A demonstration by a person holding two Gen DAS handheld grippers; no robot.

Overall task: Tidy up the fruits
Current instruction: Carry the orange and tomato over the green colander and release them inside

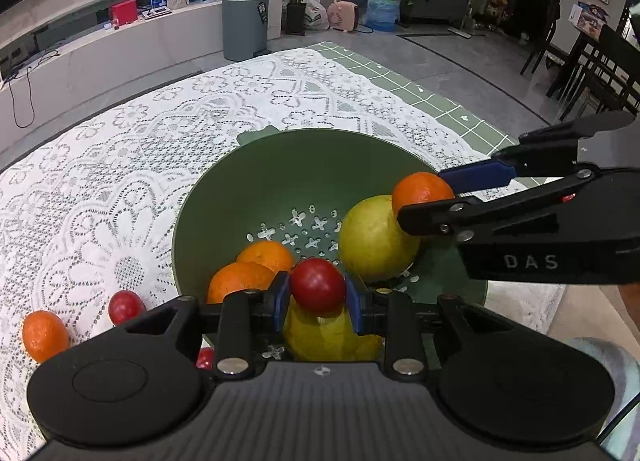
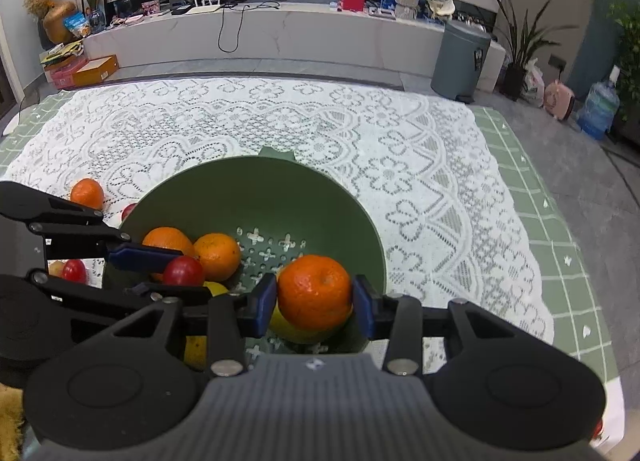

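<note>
A green colander bowl stands on the lace cloth. My left gripper is shut on a small red fruit above the bowl's near side. My right gripper is shut on an orange mandarin, held over the bowl's right side. Inside the bowl lie two mandarins, a yellow-green round fruit and another yellow fruit under my left gripper.
On the cloth left of the bowl lie a mandarin and small red fruits. A grey bin and a low white shelf stand beyond the table. Green checked tablecloth shows at the right edge.
</note>
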